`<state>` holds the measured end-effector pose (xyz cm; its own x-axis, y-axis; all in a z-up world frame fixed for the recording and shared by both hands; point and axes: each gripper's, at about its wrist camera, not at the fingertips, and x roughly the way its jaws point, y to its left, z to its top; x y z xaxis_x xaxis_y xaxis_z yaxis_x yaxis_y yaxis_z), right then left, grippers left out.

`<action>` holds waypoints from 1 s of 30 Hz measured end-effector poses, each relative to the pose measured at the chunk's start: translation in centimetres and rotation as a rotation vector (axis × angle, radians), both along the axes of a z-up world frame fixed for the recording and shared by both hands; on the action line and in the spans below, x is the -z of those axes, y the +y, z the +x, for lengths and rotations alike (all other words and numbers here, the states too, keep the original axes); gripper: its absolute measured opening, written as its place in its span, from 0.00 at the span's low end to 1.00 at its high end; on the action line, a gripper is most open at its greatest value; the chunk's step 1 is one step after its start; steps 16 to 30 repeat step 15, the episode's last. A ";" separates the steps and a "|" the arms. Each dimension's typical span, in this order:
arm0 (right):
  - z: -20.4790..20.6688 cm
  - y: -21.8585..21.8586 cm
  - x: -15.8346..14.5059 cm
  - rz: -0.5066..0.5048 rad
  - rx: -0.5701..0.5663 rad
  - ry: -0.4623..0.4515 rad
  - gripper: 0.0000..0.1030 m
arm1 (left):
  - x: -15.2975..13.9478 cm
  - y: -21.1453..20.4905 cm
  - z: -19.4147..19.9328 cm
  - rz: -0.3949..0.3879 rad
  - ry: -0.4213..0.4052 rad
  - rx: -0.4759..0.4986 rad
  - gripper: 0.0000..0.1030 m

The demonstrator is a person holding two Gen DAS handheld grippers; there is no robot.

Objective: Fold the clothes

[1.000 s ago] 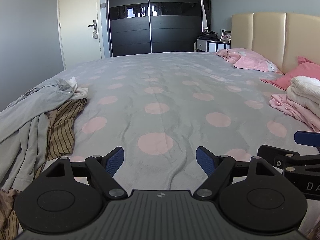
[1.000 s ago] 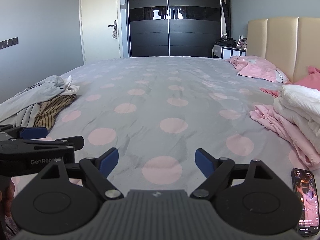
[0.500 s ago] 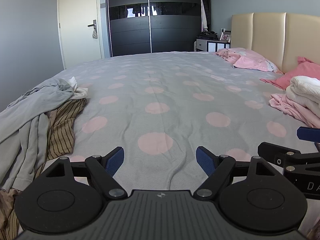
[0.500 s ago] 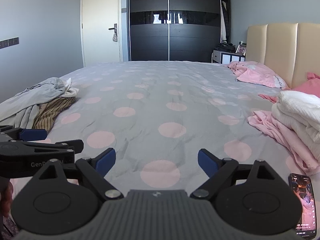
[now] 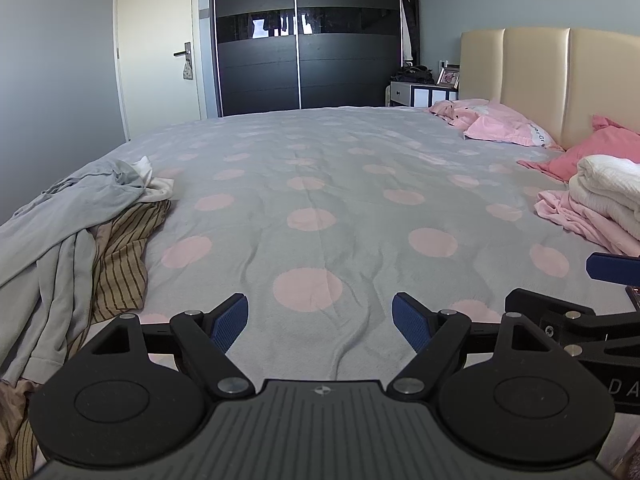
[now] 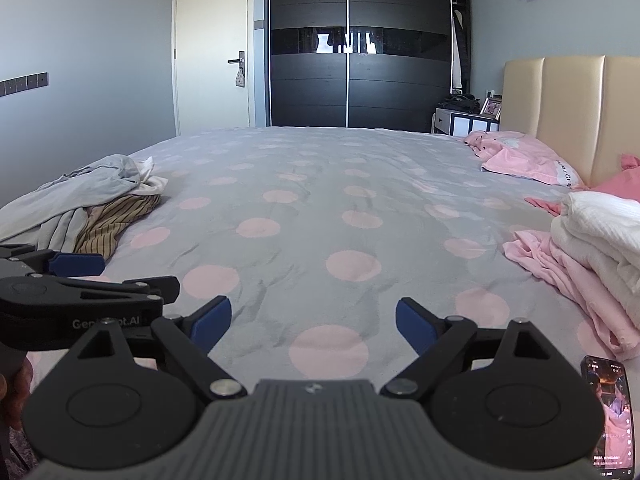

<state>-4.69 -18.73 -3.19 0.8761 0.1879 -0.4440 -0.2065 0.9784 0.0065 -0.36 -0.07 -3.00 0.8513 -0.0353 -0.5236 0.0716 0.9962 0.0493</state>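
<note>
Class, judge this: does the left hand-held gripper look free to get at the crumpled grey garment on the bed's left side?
Probably yes: the left hand-held gripper is open and empty, and only bare spotted bedspread lies between it and the crumpled grey garment.

White lettering is showing on the side of the left gripper [image 6: 80,308] in the right wrist view: "Gen" and ".AI" are reading clearly, while the letters between them are sitting behind a finger link. In the left wrist view the right gripper [image 5: 592,332] is showing the white letters "D A" at the frame's edge. The pink pillow [image 5: 508,130] is carrying dark print that is probably reading "Cra", though it is small and curving away. The phone [image 6: 610,416] screen is showing text too small to read.
</note>
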 end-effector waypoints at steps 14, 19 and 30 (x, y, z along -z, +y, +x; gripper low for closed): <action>0.0 0.0 0.0 -0.001 -0.009 0.005 0.88 | -0.3 -0.4 -0.3 0.001 -0.010 -0.003 0.77; 0.0 0.0 0.0 -0.001 -0.009 0.005 0.88 | -0.3 -0.4 -0.4 0.003 -0.015 -0.003 0.77; 0.0 0.0 0.0 -0.001 -0.009 0.005 0.88 | -0.3 -0.4 -0.4 0.003 -0.015 -0.003 0.77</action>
